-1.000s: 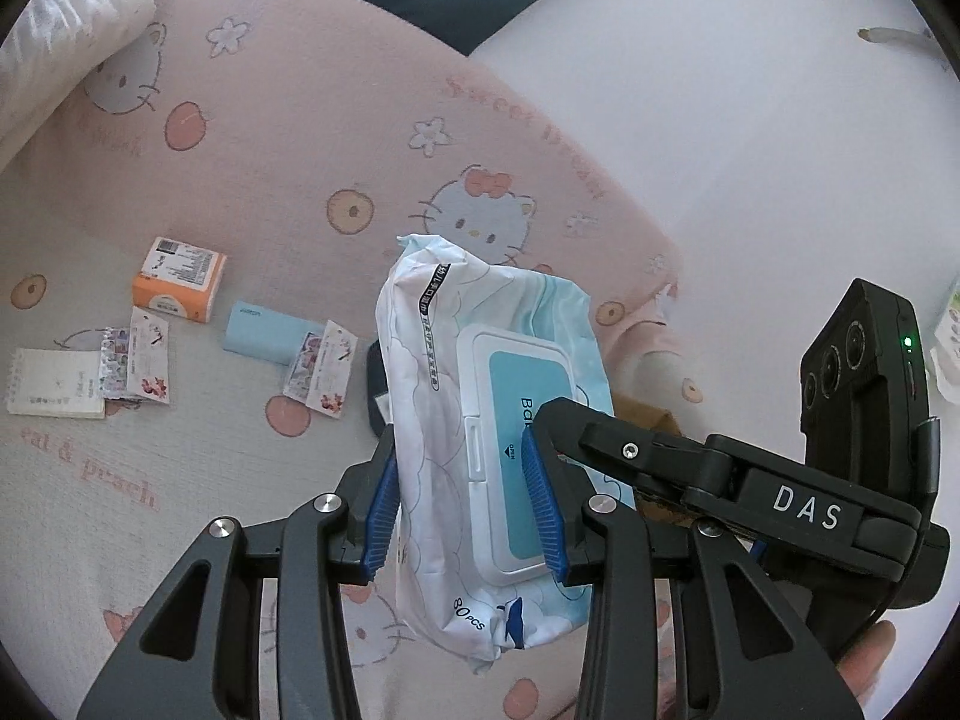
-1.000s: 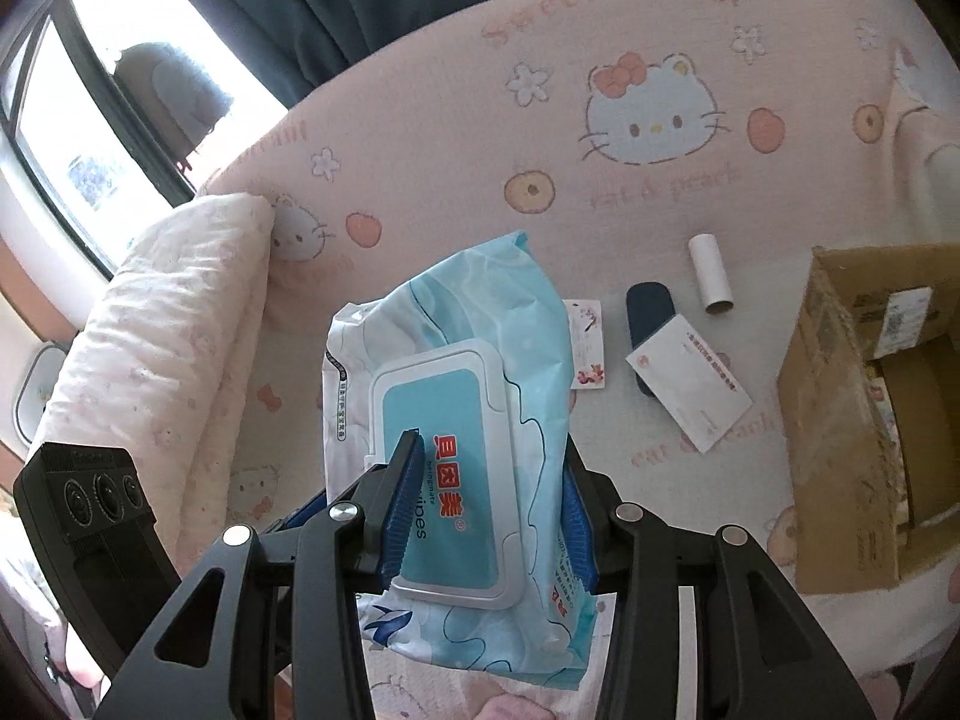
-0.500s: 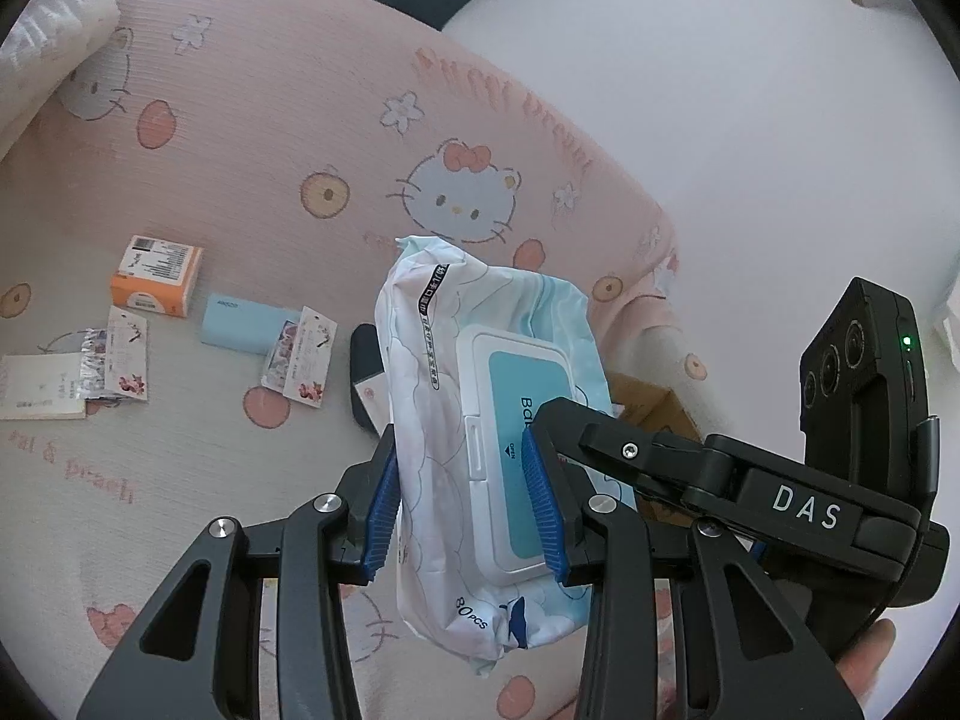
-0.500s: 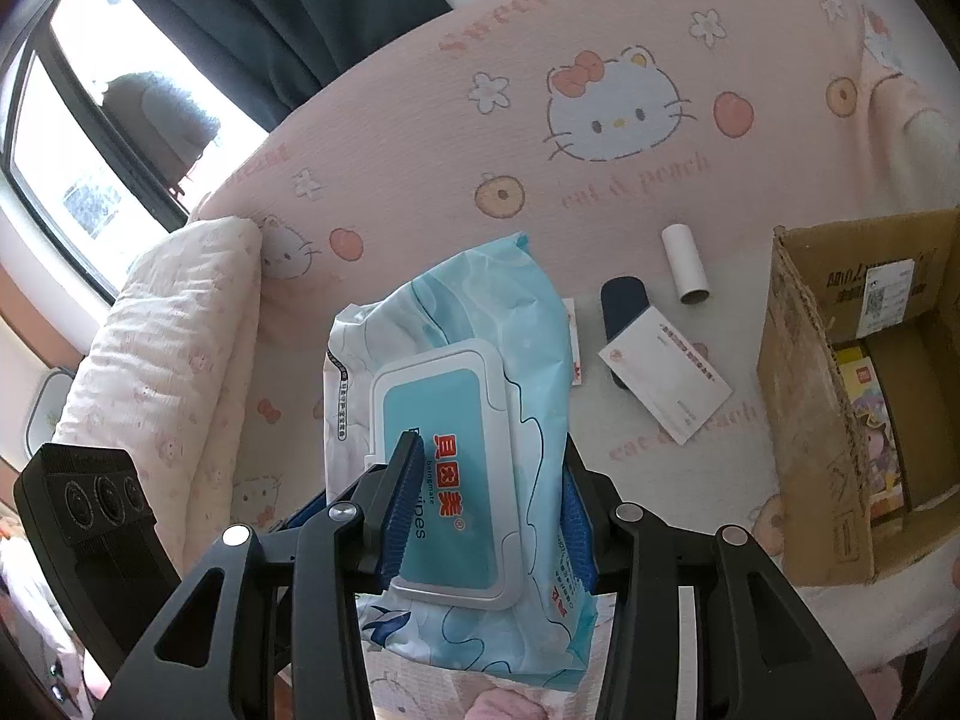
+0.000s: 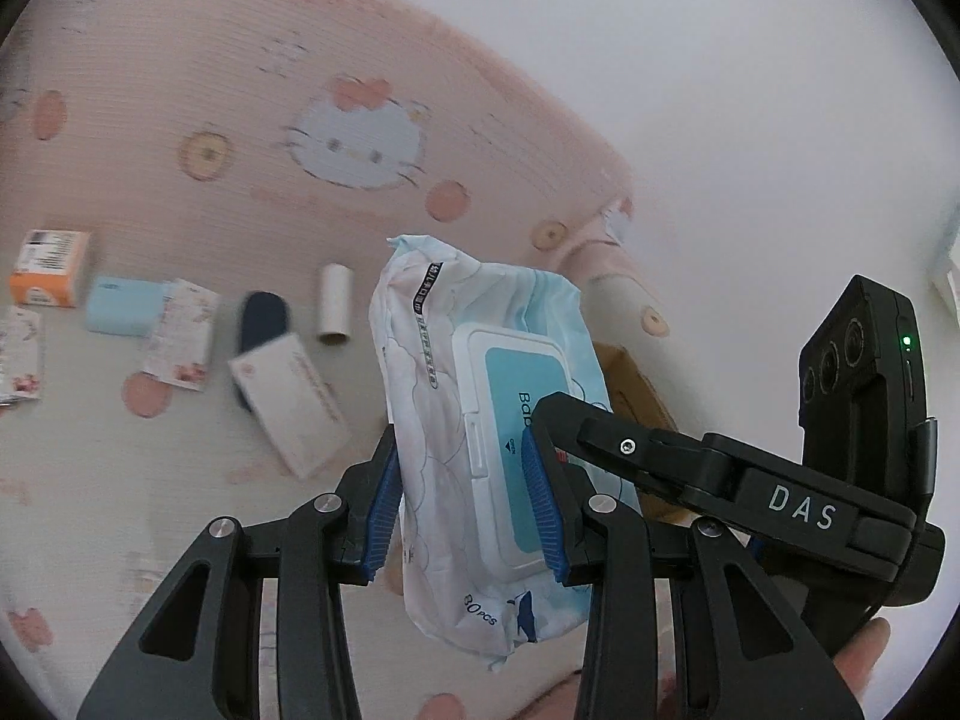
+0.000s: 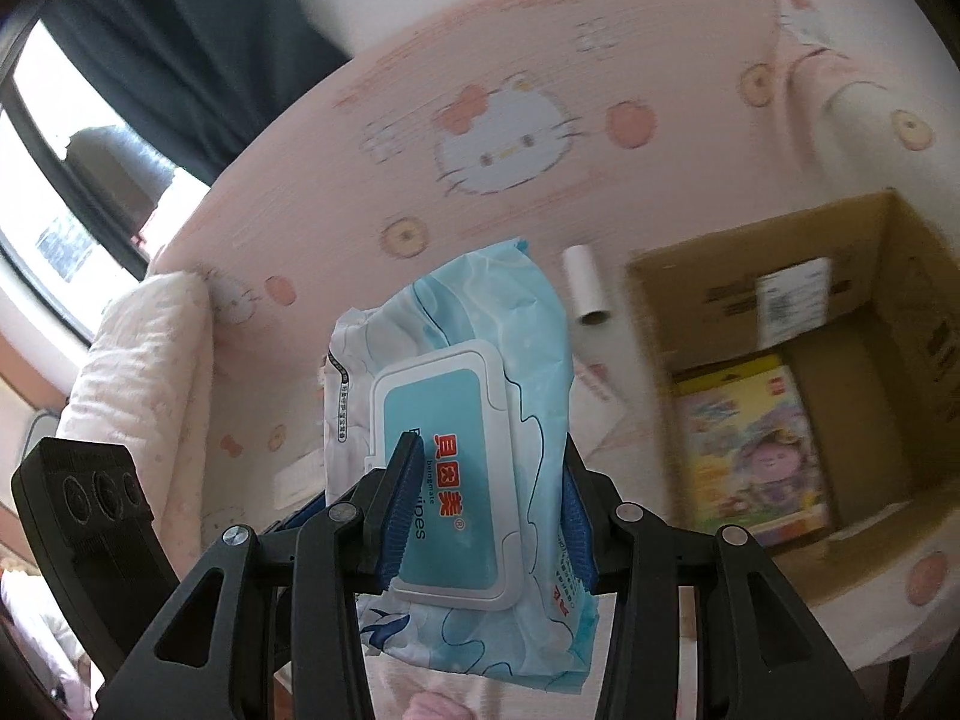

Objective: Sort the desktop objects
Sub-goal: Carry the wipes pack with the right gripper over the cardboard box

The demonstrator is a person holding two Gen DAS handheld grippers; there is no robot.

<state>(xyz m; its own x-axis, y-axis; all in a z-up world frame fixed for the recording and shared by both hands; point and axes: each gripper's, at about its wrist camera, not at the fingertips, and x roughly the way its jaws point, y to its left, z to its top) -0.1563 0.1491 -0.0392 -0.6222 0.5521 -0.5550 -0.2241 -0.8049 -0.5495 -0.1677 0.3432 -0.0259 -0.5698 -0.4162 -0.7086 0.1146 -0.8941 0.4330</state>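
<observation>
Both grippers are shut on one blue-and-white wet wipes pack (image 5: 480, 420), held in the air above the pink bedsheet. My left gripper (image 5: 462, 474) clamps its sides in the left wrist view. My right gripper (image 6: 486, 510) clamps the same pack (image 6: 462, 420) in the right wrist view. An open cardboard box (image 6: 888, 276) sits to the right, with a colourful picture book (image 6: 750, 450) inside. Its corner (image 5: 630, 372) shows behind the pack in the left wrist view.
On the sheet lie a white paper roll (image 5: 333, 303), a dark blue case (image 5: 261, 315), a white envelope (image 5: 294, 408), a light blue box (image 5: 123, 306), an orange box (image 5: 51, 267) and small packets (image 5: 186, 333). A pillow (image 6: 138, 372) lies left; a white wall stands behind.
Both grippers have carried the pack to the right. The cardboard box now fills much more of the right wrist view, and the loose items have slid left.
</observation>
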